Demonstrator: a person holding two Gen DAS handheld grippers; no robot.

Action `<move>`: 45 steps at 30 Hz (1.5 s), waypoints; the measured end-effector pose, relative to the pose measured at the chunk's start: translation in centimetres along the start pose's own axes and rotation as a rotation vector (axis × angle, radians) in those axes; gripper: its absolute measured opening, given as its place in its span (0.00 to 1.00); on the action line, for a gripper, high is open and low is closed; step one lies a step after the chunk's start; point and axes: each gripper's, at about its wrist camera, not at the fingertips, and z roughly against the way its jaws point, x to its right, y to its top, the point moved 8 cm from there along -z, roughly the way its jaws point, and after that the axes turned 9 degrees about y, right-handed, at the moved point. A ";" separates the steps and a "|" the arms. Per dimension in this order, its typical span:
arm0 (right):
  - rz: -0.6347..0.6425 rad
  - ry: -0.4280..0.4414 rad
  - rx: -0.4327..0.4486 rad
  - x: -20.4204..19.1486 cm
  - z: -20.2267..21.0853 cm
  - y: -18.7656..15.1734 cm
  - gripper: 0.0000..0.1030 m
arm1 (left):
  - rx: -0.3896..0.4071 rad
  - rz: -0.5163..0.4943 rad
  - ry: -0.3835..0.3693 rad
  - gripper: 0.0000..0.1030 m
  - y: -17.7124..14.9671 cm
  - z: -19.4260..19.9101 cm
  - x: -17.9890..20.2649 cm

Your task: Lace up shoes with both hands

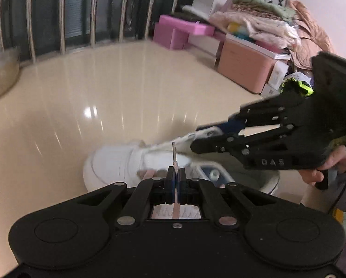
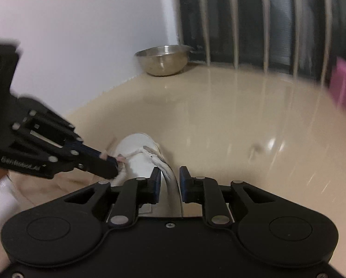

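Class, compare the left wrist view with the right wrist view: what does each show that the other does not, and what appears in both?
Only the left wrist view shows the stacked pink boxes, the clothes pile, and the lace tip standing up from the shut left gripper. Only the right wrist view shows the white wall and the right gripper astride a shoe flap. Both show the white shoe, metal bowl and floor.

The shoe (image 1: 117,162) ahead of the left claw (image 1: 176,173) was white, and the lace (image 1: 174,159) pinched in that claw was pale pink with a grey tip. Both claws were black with blue pads (image 2: 158,180). The floor (image 1: 126,88) beneath was glossy cream. Far beyond the right claw (image 2: 170,180) stood a silver bowl (image 2: 162,59); beyond the left, pink boxes (image 1: 173,34) and a salmon bin (image 1: 244,67).
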 end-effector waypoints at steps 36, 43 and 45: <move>-0.520 0.412 0.225 -1.0 3.7 2.1 0.16 | 0.139 -0.012 0.013 0.02 1.1 5.0 2.9; -0.627 0.377 0.315 -0.5 4.0 1.2 0.00 | 0.311 0.038 0.097 0.17 0.5 6.6 3.3; -0.668 0.375 0.340 0.1 4.2 1.1 0.00 | 0.342 0.066 0.092 0.17 0.5 6.9 3.4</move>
